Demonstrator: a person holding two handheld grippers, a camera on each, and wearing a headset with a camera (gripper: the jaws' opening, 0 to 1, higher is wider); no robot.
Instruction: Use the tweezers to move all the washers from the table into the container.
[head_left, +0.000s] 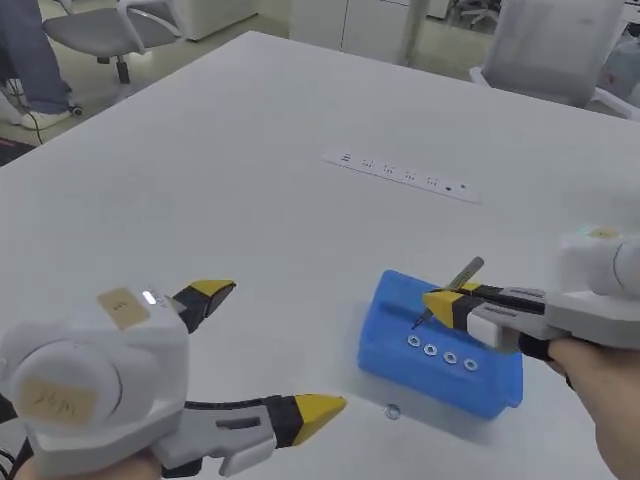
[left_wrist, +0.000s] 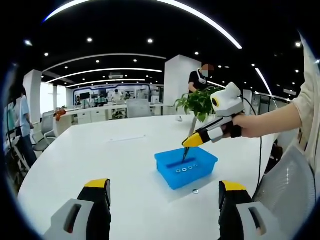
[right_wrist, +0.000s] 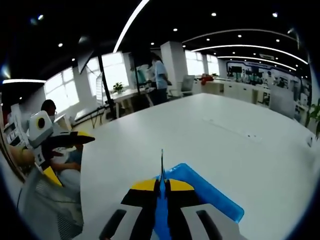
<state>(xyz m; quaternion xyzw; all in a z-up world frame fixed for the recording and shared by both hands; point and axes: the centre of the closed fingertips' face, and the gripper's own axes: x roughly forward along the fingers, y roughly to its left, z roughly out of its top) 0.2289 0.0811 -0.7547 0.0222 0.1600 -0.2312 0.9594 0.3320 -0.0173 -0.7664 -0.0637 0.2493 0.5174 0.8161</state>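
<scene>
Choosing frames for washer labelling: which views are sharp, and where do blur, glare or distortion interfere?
Head view: even light, crisp, washers in the blue container clearly readable. Left gripper view: fisheye bows the ceiling lights into arcs; washers look tiny. Right gripper view: softer overall, windows bright, tweezers a thin blur.
</scene>
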